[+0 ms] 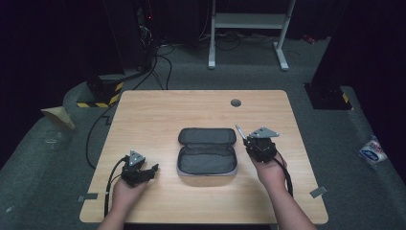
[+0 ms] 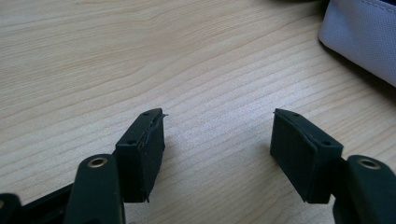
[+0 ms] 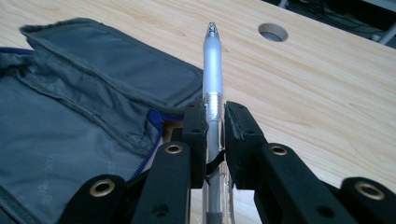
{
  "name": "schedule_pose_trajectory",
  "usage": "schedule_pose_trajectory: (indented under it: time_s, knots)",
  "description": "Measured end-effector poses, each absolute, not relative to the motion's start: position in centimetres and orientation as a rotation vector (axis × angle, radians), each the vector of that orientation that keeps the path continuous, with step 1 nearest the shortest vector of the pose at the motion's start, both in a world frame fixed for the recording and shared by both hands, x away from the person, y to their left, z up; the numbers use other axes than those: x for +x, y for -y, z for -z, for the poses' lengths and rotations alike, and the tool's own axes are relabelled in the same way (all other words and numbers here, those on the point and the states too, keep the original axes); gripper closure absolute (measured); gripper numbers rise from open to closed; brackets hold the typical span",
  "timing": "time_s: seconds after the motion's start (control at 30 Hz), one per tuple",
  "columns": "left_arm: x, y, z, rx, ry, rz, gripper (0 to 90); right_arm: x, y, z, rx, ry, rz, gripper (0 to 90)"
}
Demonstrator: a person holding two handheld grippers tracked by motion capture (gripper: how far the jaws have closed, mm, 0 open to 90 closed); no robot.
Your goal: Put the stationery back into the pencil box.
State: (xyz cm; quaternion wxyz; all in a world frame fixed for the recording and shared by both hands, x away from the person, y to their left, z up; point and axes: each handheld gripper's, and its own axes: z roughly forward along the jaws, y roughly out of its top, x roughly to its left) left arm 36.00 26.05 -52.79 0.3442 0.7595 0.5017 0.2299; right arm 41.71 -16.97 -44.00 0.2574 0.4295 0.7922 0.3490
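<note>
High view: wooden table (image 1: 158, 115), grey pencil case (image 1: 207, 151) lying unzipped and flat at centre, lid flap toward the far edge. Left gripper (image 1: 152, 169) low at the near-left of the table, just left of the case and apart from it, jaws spread, nothing between. Right gripper (image 1: 249, 143) just right of the case, lifted off the tabletop, clamped on a pen (image 1: 240, 132); pen tip sticking up and toward the case's far right corner. Round cable hole (image 1: 235, 102) in the table beyond the case. White desk frame (image 1: 249, 28) on the floor past the far edge.

Left gripper view: left gripper (image 2: 218, 140) wide apart over bare table (image 2: 140, 56), empty. Fingertips (image 2: 140, 149) close to the wood; contact with it not clear. Corner of the pencil case (image 2: 364, 32) at upper right, well clear of the jaws.

Right gripper view: right gripper (image 3: 215, 126) closed tight on the pen (image 3: 212, 60), pads pinching the clear barrel near its middle. Frosted front end pointing away from the camera, tip up in the air. Pencil case (image 3: 93, 93) open at left, grey lining and inner flap showing, blue zip edge just beside the left jaw. Pen outside the case, over its right edge and the table (image 3: 303, 93). Cable hole (image 3: 273, 31) beyond.
</note>
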Motion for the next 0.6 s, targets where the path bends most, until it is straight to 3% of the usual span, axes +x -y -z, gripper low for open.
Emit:
schedule_pose_trajectory:
  time_s: [0.6]
  knots:
    - [36.0, -26.0, 52.8, 1.973, -1.304, -0.596, 35.2, 42.2, 14.3, 43.4, 1.049, -2.216, -1.011, 78.5]
